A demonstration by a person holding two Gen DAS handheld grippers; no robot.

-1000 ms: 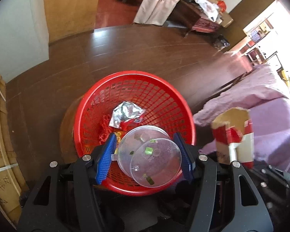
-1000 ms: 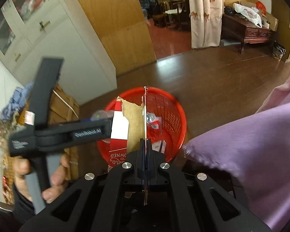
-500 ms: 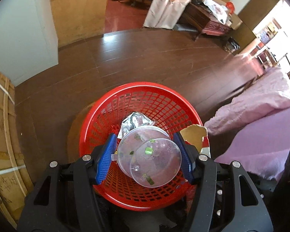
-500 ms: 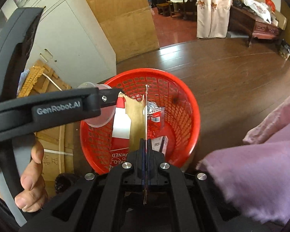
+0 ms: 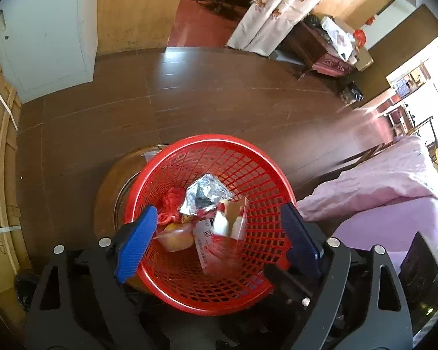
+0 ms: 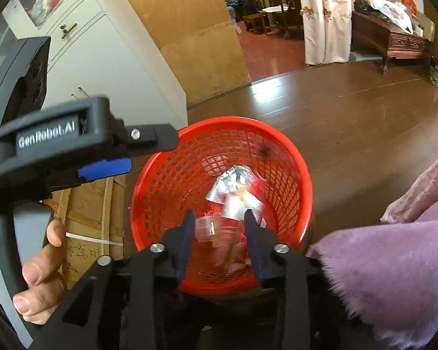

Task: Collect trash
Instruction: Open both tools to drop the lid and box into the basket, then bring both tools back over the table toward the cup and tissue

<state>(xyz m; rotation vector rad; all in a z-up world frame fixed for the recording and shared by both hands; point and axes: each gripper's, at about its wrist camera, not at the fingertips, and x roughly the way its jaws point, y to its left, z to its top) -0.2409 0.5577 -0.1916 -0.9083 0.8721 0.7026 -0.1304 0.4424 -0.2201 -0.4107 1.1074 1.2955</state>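
The trash is seen gathered in the red basket (image 5: pixel 219 151), which stands on a round wooden stool on the dark floor (image 5: pixel 219 93). A crumpled foil wrapper (image 5: pixel 204 192) lies toward the far side of the heap, a torn red-and-white carton (image 5: pixel 227 224) is propped beside it, and a clear plastic cup (image 5: pixel 175 237) rests at the near left, touching the other scraps. Above the basket's near rim the left gripper (image 5: pixel 216 239) is held with its blue pads spread wide and nothing between them; the right gripper (image 6: pixel 220 239) is likewise parted, more narrowly, and empty, the cup (image 6: pixel 210 230) being seen through its gap down in the basket rather than gripped. The step in hand is judged to be the drop into the basket, with both pieces apparently released. The next move would call for both tools to be lifted clear of the rim and turned toward whatever litter remains, though none can be seen outside the basket in either view. Much is blurred in the right wrist view, so the small items under the carton cannot be told apart. The stool is mostly hidden by the basket, and the pink bedding (image 5: pixel 379 180) at the right is cut off by the frame edge.
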